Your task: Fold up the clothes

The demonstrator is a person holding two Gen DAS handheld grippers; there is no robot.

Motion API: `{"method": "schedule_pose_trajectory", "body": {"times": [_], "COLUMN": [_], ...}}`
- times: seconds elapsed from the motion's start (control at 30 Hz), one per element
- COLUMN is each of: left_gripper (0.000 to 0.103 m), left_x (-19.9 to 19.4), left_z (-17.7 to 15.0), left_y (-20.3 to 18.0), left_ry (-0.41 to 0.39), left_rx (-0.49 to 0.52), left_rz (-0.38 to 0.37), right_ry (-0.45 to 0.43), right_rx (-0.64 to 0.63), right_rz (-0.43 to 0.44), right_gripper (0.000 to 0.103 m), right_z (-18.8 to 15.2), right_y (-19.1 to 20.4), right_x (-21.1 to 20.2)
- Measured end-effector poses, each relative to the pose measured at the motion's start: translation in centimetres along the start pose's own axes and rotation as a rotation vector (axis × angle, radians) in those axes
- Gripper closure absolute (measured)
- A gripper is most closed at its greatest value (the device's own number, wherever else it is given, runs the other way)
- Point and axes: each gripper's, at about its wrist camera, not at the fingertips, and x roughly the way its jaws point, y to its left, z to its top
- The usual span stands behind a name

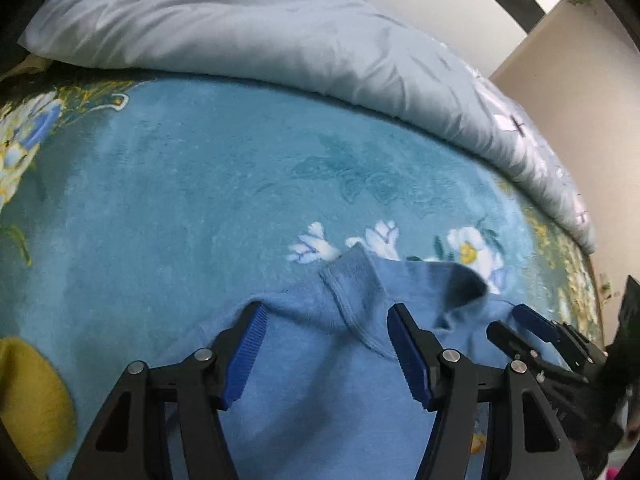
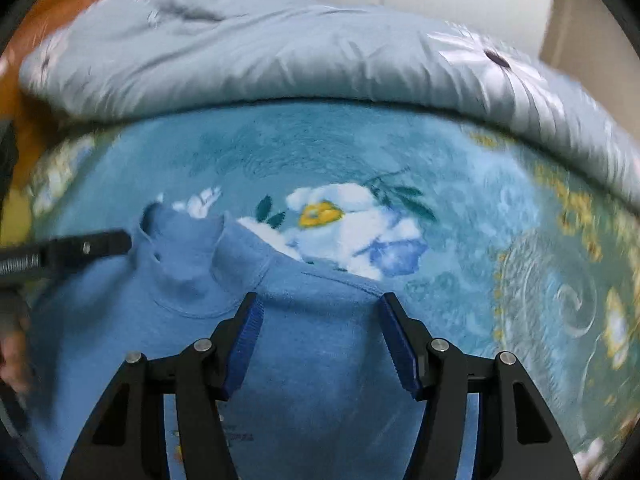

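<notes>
From my left wrist view, my left gripper (image 1: pixel 324 316) hangs over a light blue fleece sweater (image 1: pixel 320 380) that lies on the teal plush blanket with white and yellow flowers (image 1: pixel 180 208). Its jaws stand apart and no cloth is pinched between them. The sweater's ribbed collar (image 1: pixel 352 292) points away from me, toward the crumpled pale grey-blue quilt (image 1: pixel 240 32), so its long axis runs from me to the quilt. My right gripper (image 1: pixel 520 320) shows just beside, at the right. A yellow fuzzy cloth (image 1: pixel 32 400) lies at the left edge.

From my right wrist view, my right gripper (image 2: pixel 318 304) is above the sweater's shoulder, jaws apart and empty. Some small writing shows low on the sweater, but it is too blurred to read. The collar again points toward the quilt.
</notes>
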Motion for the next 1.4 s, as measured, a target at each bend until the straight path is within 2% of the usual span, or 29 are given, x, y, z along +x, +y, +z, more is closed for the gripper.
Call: {"method": "schedule_pose_trajectory", "body": {"times": [0.17, 0.27, 0.3, 0.4, 0.5, 0.63, 0.77, 0.93, 0.97, 1.0, 1.03, 1.07, 1.2, 1.4], "left_gripper": [0.036, 0.036, 0.035, 0.032, 0.032, 0.032, 0.032, 0.032, 0.032, 0.032, 0.032, 0.032, 0.032, 0.032], "left_x": [-7.3, -11.7, -12.9, -14.2, -13.8, -12.9, -13.0, -13.7, -13.9, -14.0, -14.0, -14.0, -14.0, -14.1], "left_z": [-3.8, -7.7, -9.6, -13.6, -17.7, -21.5, -22.7, -23.4, -23.4, -23.4, -23.3, -23.2, -23.5, -23.3], "left_y": [0.2, 0.8, 1.0, 0.9, 0.2, -1.0, -1.4, -1.5, -1.4, -1.3, -1.2, -1.1, -0.9, 0.5], "left_ry": [-0.103, -0.196, -0.234, -0.279, -0.258, -0.213, -0.183, -0.180, -0.183, -0.185, -0.184, -0.183, -0.181, -0.181], "left_rx": [0.087, 0.097, 0.101, 0.117, 0.161, 0.216, 0.223, 0.211, 0.205, 0.199, 0.191, 0.184, 0.182, 0.142], "left_rz": [-0.002, 0.024, 0.046, 0.091, 0.119, 0.109, 0.110, 0.121, 0.122, 0.123, 0.119, 0.115, 0.108, 0.082], "right_ry": [-0.151, -0.210, -0.213, -0.196, -0.185, -0.175, -0.194, -0.214, -0.220, -0.228, -0.230, -0.229, -0.289, -0.460], "right_rx": [-0.015, 0.042, 0.088, 0.243, 0.422, 0.603, 0.723, 0.739, 0.733, 0.728, 0.728, 0.729, 0.721, 0.660], "right_rz": [0.030, 0.008, -0.007, -0.093, -0.172, -0.254, -0.255, -0.294, -0.293, -0.278, -0.257, -0.239, -0.209, -0.199], "right_gripper": [0.042, 0.042, 0.042, 0.042, 0.042, 0.042, 0.042, 0.042, 0.048, 0.058, 0.085, 0.099, 0.100, 0.100], "right_z": [-3.8, -9.3, -11.8, -18.9, -24.8, -28.9, -29.7, -29.5, -29.2, -28.9, -28.7, -28.4, -26.4, -19.4], "right_y": [-1.2, -3.7, -4.9, -8.2, -11.7, -15.7, -18.3, -19.0, -18.8, -18.6, -18.6, -18.5, -17.8, -17.9], "right_x": [-7.6, -12.4, -13.6, -16.2, -18.2, -19.8, -19.6, -18.8, -18.7, -18.7, -18.6, -18.5, -20.3, -28.1]}}
